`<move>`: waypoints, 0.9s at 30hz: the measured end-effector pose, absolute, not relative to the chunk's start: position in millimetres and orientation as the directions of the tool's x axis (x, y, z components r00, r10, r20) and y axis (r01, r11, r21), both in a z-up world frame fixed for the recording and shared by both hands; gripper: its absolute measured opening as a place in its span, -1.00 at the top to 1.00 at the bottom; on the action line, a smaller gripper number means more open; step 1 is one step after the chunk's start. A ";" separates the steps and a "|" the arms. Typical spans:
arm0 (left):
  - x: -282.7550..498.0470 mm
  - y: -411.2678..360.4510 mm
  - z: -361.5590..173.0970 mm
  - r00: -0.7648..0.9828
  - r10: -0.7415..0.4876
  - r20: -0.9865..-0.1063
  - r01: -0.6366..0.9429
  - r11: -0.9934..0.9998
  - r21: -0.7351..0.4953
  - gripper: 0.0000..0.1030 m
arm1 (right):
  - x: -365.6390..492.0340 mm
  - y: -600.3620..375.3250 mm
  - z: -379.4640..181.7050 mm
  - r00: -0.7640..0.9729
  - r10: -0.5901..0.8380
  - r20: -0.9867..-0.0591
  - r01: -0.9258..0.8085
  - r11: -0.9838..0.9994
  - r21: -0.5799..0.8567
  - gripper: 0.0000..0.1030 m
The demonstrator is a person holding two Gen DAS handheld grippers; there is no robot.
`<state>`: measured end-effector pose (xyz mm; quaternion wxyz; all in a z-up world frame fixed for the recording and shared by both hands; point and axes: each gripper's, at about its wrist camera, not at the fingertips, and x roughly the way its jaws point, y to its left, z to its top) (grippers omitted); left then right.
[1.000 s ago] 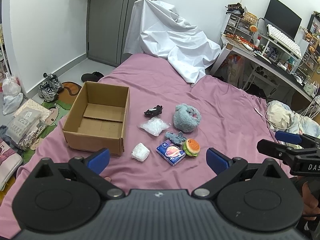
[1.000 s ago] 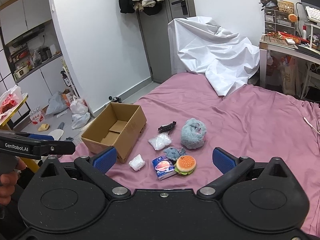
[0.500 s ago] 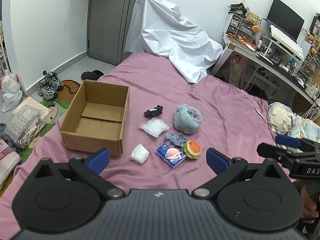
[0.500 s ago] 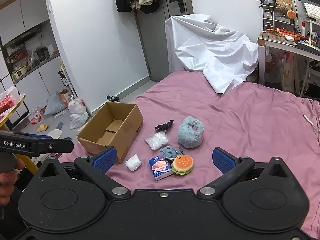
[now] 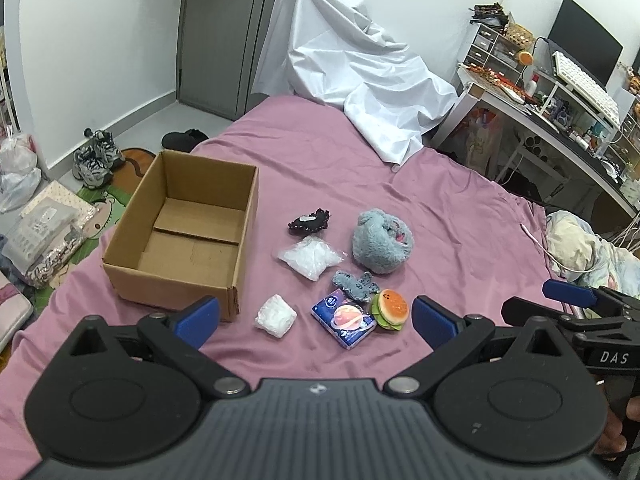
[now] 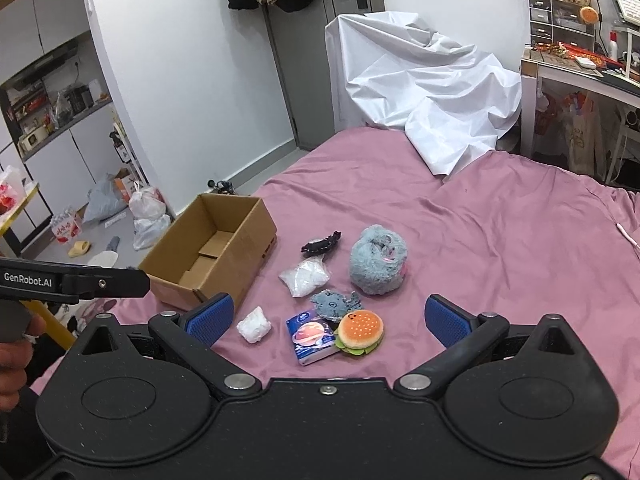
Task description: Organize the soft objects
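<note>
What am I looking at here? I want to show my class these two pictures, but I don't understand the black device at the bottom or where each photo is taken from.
No robot here: a person holds a two-finger gripper in each hand, and each carries a wide-angle camera looking out along its blue-padded fingers. One picture comes from the left gripper, the other from the right gripper. Both are open and hold nothing.

Ahead lies a bed with a pink sheet. On it stand an empty cardboard box and, beside it, loose soft things: a grey plush, a burger toy, a planet-print tissue pack, a small grey fabric piece, a black fabric piece and two white packets. Nothing is in the box yet.
</note>
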<state>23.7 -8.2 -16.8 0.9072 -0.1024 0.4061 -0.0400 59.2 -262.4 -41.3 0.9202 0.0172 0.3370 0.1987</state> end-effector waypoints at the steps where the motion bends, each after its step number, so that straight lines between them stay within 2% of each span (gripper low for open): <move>1: 25.8 -8.1 -18.9 0.665 -0.157 -0.731 -0.013 0.975 -0.222 -0.97 | 62.0 -262.1 -42.6 0.689 0.377 -0.618 -0.356 0.920 0.164 -0.92; 5: 34.3 -9.9 -28.4 0.652 -0.167 -0.739 -0.023 0.971 -0.239 -0.94 | 80.7 -268.5 -49.0 0.637 0.413 -0.651 -0.348 0.907 0.236 -0.80; 12: 49.9 -12.5 -50.3 0.623 -0.181 -0.761 -0.072 0.955 -0.286 -0.89 | 109.4 -268.2 -66.4 0.568 0.380 -0.730 -0.311 0.921 0.237 -0.68; 19: 62.3 -19.8 -67.4 0.593 -0.193 -0.782 -0.116 0.940 -0.320 -0.84 | 130.7 -259.5 -76.3 0.506 0.380 -0.774 -0.327 0.915 0.236 -0.65; 27: 79.5 -30.5 -84.8 0.574 -0.178 -0.799 -0.159 0.933 -0.322 -0.84 | 154.6 -254.6 -99.0 0.445 0.419 -0.791 -0.262 0.906 0.333 -0.59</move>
